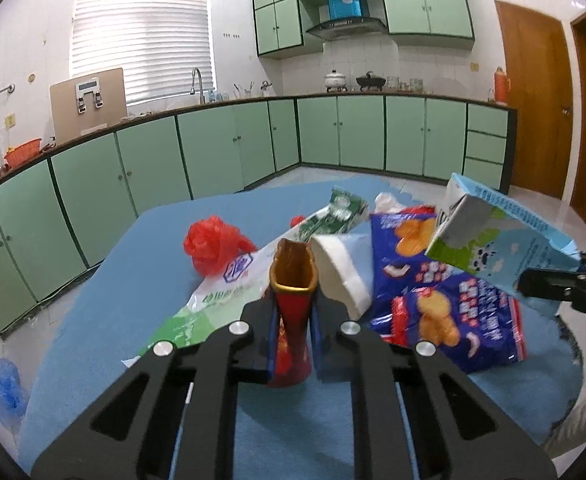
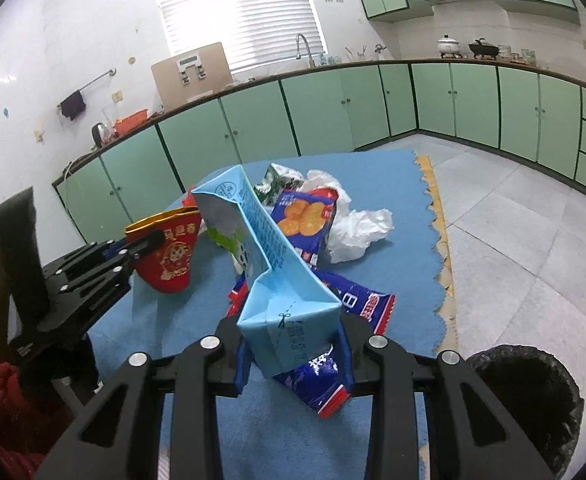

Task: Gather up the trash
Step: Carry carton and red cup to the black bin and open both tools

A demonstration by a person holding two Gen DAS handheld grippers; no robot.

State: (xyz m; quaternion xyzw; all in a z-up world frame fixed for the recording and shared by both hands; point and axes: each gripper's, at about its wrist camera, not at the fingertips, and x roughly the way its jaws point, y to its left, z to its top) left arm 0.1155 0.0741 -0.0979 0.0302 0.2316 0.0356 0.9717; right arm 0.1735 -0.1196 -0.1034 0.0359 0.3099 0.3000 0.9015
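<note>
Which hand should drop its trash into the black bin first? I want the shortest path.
Probably the right gripper: it is shut on the blue milk carton, and the black bin sits just beside it. The left gripper, holding the red packet, is farther away.

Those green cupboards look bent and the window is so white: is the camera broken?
No: in the left wrist view the fisheye lens bows the cupboards, and dark corners frame the picture; in the right wrist view the window blind glares almost white, while the milk carton up close stays fairly sharp.
</note>
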